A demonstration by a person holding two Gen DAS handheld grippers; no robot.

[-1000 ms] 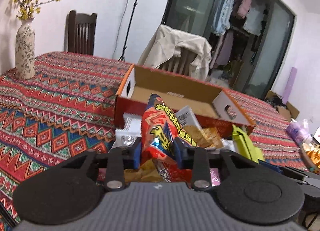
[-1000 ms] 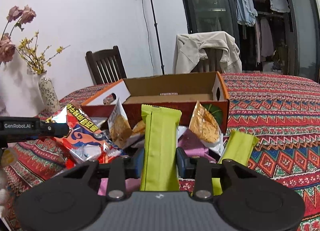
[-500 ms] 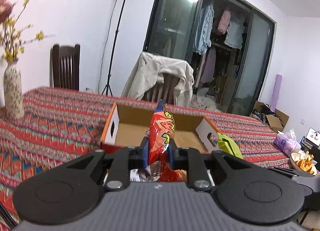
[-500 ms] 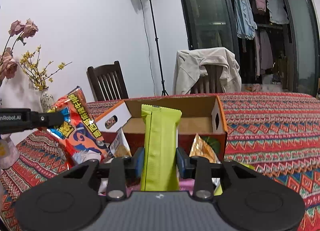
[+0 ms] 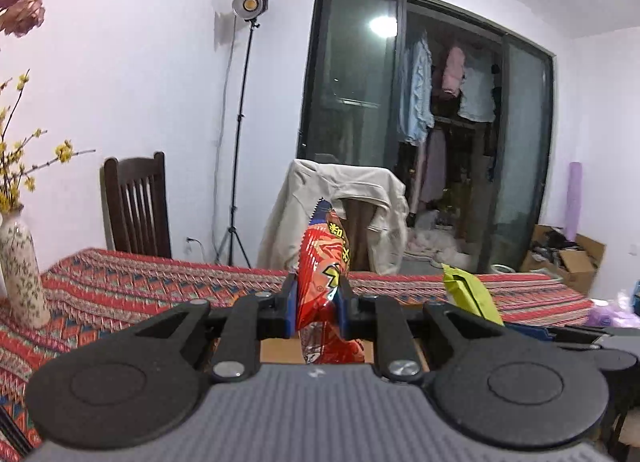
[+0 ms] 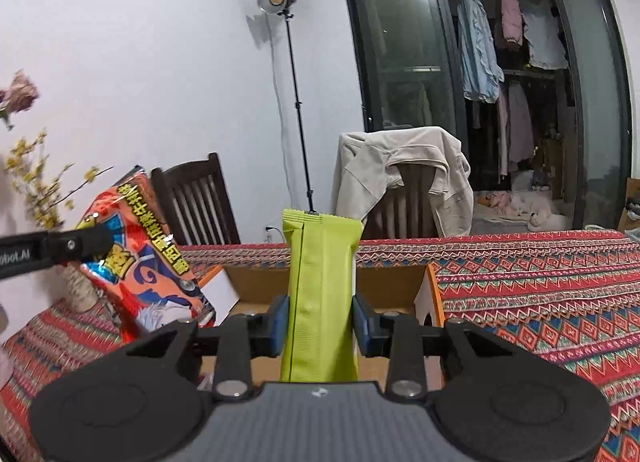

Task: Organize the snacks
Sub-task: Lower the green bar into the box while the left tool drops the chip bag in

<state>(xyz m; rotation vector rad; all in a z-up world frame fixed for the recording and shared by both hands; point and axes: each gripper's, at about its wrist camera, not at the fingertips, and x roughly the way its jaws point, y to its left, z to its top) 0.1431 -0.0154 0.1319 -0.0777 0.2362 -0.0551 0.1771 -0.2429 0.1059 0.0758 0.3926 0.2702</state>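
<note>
Both loaded: left gripper [image 5: 318,308] clamps red snack bag [image 5: 322,278], right gripper [image 6: 320,320] clamps green packet [image 6: 322,294], above cardboard box [image 6: 394,282] rim.

The open top of the cardboard box [image 6: 256,282] is not covered, so it can be entered from above. The way to it is partly taken by the green packet [image 6: 322,302] and, at the left, the red snack bag [image 6: 140,250]. To the right, bare table [image 6: 540,294] is seen. The vase [image 5: 22,270] stands at the left edge, and two chairs [image 6: 192,206] are behind the table.
</note>
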